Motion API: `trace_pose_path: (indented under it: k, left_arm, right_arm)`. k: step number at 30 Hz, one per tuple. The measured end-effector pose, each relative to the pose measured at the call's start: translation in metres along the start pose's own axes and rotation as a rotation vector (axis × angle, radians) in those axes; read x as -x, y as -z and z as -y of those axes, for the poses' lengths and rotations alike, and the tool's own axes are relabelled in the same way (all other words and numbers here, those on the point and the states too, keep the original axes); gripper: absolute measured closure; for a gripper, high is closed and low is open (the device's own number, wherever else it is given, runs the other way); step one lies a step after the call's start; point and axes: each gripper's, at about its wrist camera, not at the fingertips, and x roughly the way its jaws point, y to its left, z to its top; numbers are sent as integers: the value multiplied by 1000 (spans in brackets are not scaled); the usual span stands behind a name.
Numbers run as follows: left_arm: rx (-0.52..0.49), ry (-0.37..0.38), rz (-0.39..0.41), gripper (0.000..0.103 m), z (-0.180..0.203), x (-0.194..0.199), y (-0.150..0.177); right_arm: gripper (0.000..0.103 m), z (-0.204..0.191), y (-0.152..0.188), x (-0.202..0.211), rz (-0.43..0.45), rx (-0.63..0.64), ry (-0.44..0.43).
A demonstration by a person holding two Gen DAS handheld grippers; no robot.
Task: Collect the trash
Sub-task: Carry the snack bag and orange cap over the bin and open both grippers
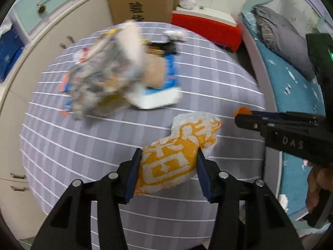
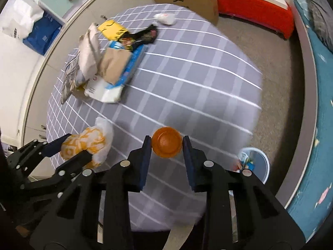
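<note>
Two items were held at once: the left gripper (image 1: 168,173) pinched a crumpled yellow-and-white wrapper (image 1: 179,156) between its pads, and the right gripper (image 2: 166,156) clamped an orange cup (image 2: 166,144), both raised over the grey checked tablecloth (image 2: 197,83). Judged from the task, the step was carrying both pieces to the bin; each grip should remain firm and the wrapper be kept clear of the table edge. The litter pile (image 1: 108,73) remained on the far side of the table. Only the right wrist view showed the pale blue wastebasket (image 2: 255,162) on the floor beside the table; the left wrist view showed a hand (image 1: 316,187) gripping the right tool.
</note>
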Motion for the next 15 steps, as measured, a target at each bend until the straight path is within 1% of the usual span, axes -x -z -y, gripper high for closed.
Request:
trace_pose_path:
  k: [4,7,8,9,10,12,15]
  left_arm:
    - [-60,52,2,54,61,-3,0]
    - [-123,101,-13,54,117,-11,4]
    - [-138,113,-21,54,130,-14,5]
    - [-152,127,-31,54,144,-19,7]
    - [-169,143,-54,54,163,-27,10]
    - [-192,162,-84,54,186,-38,16]
    - [-191,208,-172,54,225,-66,25]
  right_arm:
    - [73,37,24,21,6,-53,8]
    - [73,76,51,41,9,-111,24]
    - [73,85,59,44,8,-131,31]
    - [73,103,70,50,6,-163,40]
    - [73,118,79,54,4,-192,48]
    - [73,145,95,59,1,-246,63]
    - [73,185,123,67,-3,-339,87]
